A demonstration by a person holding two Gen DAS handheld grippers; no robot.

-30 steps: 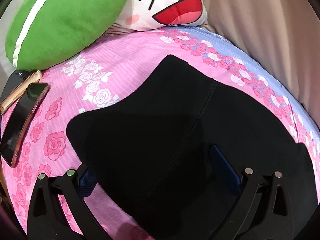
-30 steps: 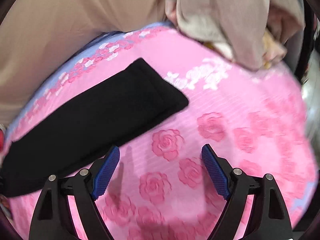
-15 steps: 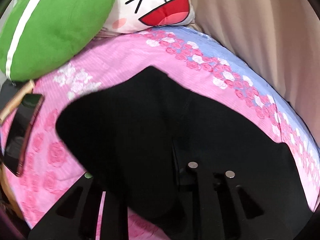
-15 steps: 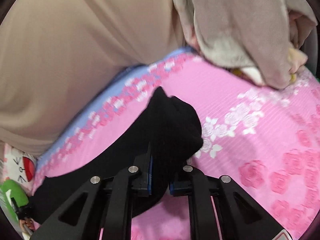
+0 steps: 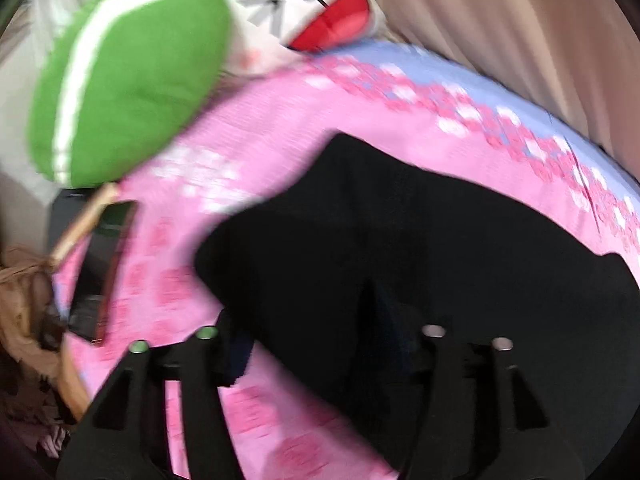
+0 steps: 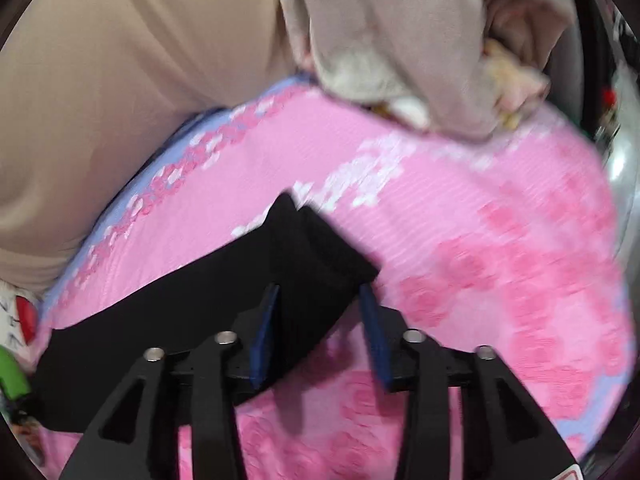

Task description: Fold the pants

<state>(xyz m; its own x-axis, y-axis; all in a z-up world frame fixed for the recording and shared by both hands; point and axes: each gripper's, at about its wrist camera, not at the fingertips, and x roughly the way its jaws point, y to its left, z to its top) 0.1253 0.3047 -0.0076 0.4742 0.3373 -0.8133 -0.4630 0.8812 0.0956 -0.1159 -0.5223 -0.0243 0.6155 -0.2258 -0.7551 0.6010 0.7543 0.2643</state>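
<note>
The black pants (image 5: 400,240) lie on the pink rose-print bedsheet (image 5: 280,132). In the left wrist view the waist end fills the lower middle. My left gripper (image 5: 312,336) is open, with the near edge of the fabric between its spread fingers. In the right wrist view the leg end (image 6: 312,256) of the pants lies folded over on itself on the sheet (image 6: 480,220). My right gripper (image 6: 320,332) is open, its blue pads (image 6: 264,336) either side of the fabric's end. Both views are blurred.
A green pillow (image 5: 132,80) and a white cartoon-face cushion (image 5: 320,12) sit at the far left. A phone (image 5: 100,268) lies at the bed's left edge. A beige curtain (image 6: 120,100) hangs behind the bed. A heap of beige clothes (image 6: 420,40) lies at the far right.
Both grippers were shut on the pants half a second ago and have opened, letting the fabric go. The right gripper has carried the leg end across the sheet.
</note>
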